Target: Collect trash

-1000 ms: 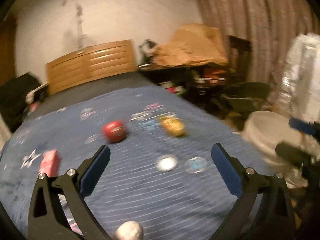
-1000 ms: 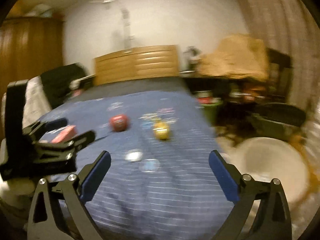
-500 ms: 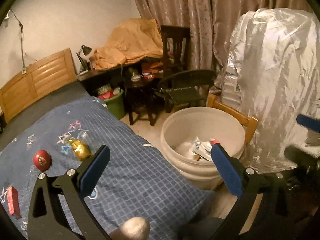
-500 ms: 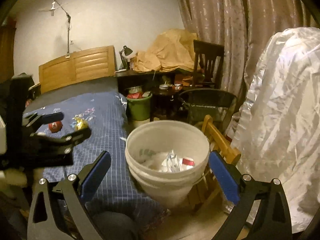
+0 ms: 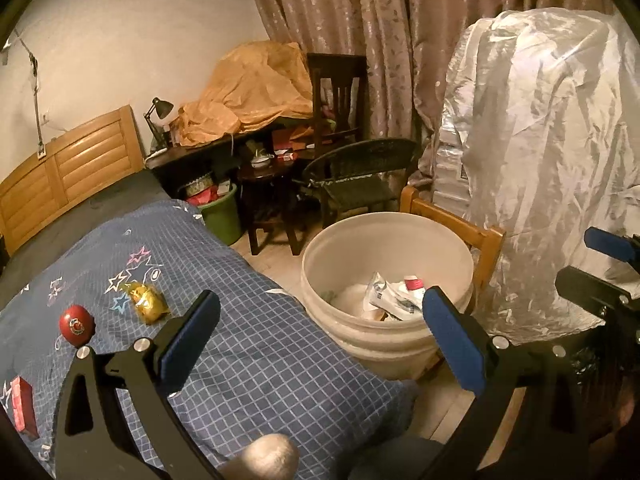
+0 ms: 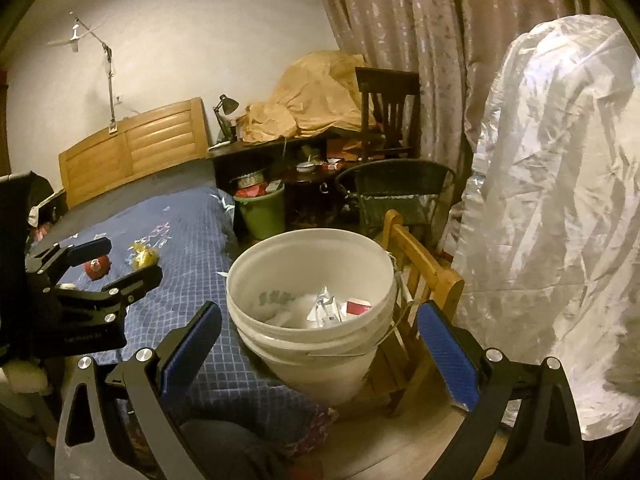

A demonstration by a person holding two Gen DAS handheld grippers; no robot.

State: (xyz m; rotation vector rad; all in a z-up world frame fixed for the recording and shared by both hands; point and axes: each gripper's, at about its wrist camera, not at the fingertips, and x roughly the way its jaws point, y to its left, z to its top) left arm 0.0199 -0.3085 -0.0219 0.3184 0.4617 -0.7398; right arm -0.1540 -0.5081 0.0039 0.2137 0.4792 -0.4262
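Both the left gripper (image 5: 320, 332) and right gripper (image 6: 318, 338) are gaping empty. Just beyond, a white bucket (image 6: 256, 272) beside the bed (image 5: 256, 344) is holding crumpled trash (image 6: 326, 310), its labels sitting too small to read.

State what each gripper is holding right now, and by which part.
Nothing is held. The left gripper and the right gripper are both open and empty, near the white bucket.
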